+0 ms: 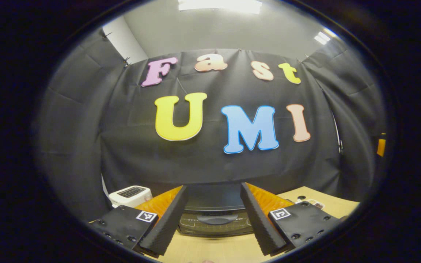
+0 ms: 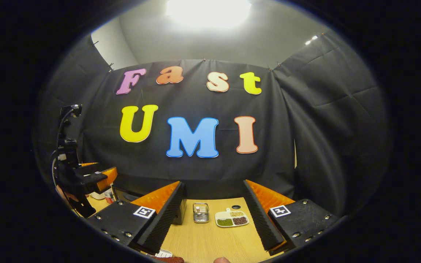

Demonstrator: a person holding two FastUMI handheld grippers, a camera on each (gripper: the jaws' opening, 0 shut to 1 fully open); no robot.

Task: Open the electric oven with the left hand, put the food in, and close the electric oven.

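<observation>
We see no legible writing on the oven [image 1: 214, 213]. It sits door closed on the tabletop [image 1: 214, 250], straight ahead between the left gripper [image 1: 213, 215] jaws, spread and empty. Toaster [image 1: 130, 194] left of oven. Right gripper [image 2: 213, 215] jaws released; sectioned dish [image 2: 231, 218] right of oven.

left gripper [image 1: 213, 219] jaws spread wide, framing the electric oven [image 1: 214, 213]; its door looks closed.

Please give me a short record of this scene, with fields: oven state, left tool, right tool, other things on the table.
oven: black electric oven on the wooden table, door closed
left tool: left tool open, empty, facing the oven
right tool: right tool open, empty
other things: white toaster left of the oven; small metal rack; divided dish of beans and grains
</observation>
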